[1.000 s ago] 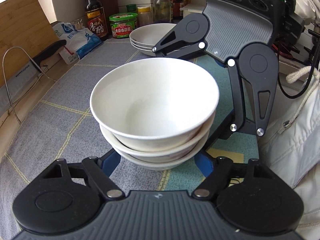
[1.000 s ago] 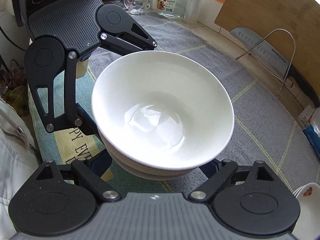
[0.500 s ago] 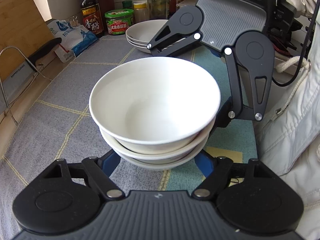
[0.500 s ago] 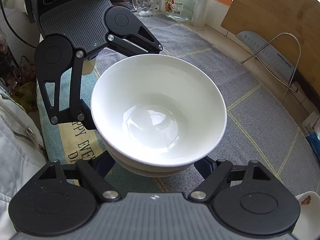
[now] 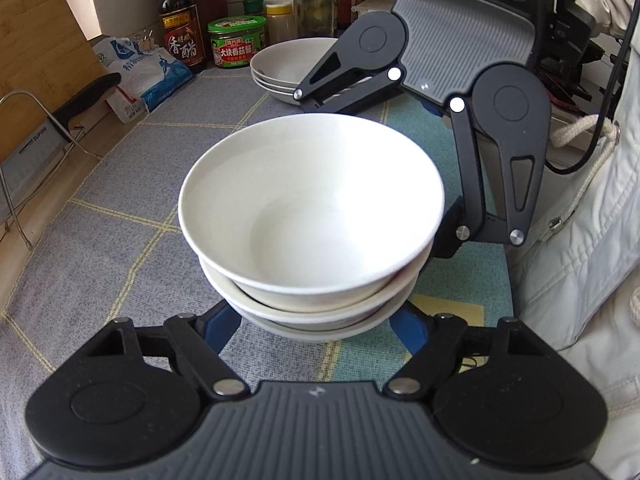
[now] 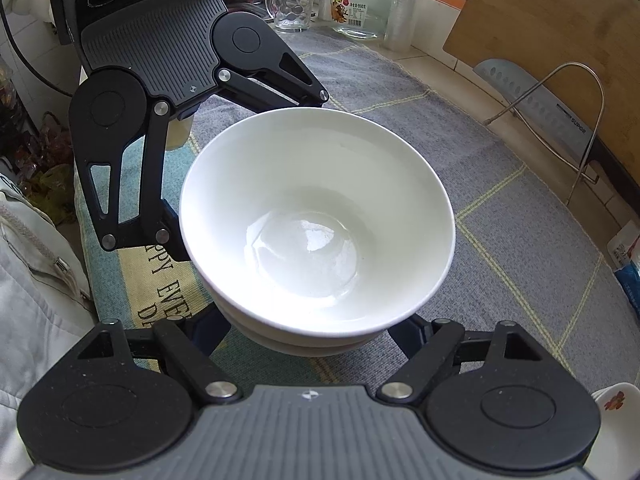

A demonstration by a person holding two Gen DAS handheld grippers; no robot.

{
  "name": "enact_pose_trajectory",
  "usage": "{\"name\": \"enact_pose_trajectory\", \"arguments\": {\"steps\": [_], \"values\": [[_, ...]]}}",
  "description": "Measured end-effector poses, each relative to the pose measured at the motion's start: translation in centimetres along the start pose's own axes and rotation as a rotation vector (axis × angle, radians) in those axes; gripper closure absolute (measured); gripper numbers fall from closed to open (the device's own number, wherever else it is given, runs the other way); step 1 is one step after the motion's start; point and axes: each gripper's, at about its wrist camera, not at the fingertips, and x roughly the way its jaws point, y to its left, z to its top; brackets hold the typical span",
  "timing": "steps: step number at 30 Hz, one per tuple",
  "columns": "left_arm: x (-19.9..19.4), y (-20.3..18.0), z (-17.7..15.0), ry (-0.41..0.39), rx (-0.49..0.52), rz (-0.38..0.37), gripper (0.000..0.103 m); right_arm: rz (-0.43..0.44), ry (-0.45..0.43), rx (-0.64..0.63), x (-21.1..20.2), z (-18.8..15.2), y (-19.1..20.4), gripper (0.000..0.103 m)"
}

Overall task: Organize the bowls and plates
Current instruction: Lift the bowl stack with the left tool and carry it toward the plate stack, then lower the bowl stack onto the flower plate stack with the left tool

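**Bowl stack caught between two pairs of jaws**

A grey checked mat (image 5: 120, 184) covers the worktop (image 6: 460, 92), with a teal patch (image 6: 120, 292) bearing printed letters on the person's side. In the middle of it stands a stack of white bowls (image 5: 312, 216), three rims showing one inside the other, the top bowl empty and upright.

The left gripper (image 5: 316, 332) reaches in low from one side: its blue fingers (image 5: 218, 330) sit on either side of the bottom bowl, right at its wall, though whether they press on it is hidden under the rims. The right gripper (image 6: 308, 336) comes from the opposite side, its jaws closing, with the foot of the stack between its dark fingers (image 6: 208, 330); contact there cannot be made out either.

Further back, beyond the right gripper's body, a second pile of shallow white plates (image 5: 288, 66) rests near a dark vinegar bottle (image 5: 178, 20) and a green-lidded jar (image 5: 236, 42). A cleaver (image 6: 536, 100) leans in a wire rack (image 6: 584, 120) against a wooden board (image 6: 560, 32).
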Motion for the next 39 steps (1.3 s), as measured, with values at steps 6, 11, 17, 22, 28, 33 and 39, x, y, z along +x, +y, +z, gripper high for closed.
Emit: {"name": "enact_pose_trajectory", "arguments": {"steps": [6,11,17,22,28,33,39], "values": [[-0.1,-0.3,0.3,0.001,-0.015,-0.006,0.023,0.001,0.005,-0.002,-0.5,0.0,0.2,0.016],[-0.1,-0.7,1.3,-0.005,-0.020,0.011,0.023,-0.001,-0.003,-0.006,-1.5,-0.3,-0.3,0.016],[0.5,-1.1,3.8,-0.028,-0.023,0.045,0.023,-0.015,-0.019,-0.029,-3.8,-1.4,-1.8,0.016],[1.7,-1.3,6.5,-0.044,-0.010,0.070,0.023,-0.036,-0.030,-0.046,-6.2,-3.0,-3.6,0.016],[3.5,-1.7,10.1,-0.058,0.015,0.081,0.023,-0.061,-0.046,-0.037,-8.8,-5.5,-6.1,0.016],[5.1,-1.9,13.0,-0.071,0.045,0.084,0.023,-0.087,-0.056,-0.022,-10.7,-7.4,-8.1,0.016],[7.1,-1.6,15.8,-0.090,0.089,0.080,0.023,-0.124,-0.062,0.001,-12.5,-9.4,-10.5,0.016]]}}
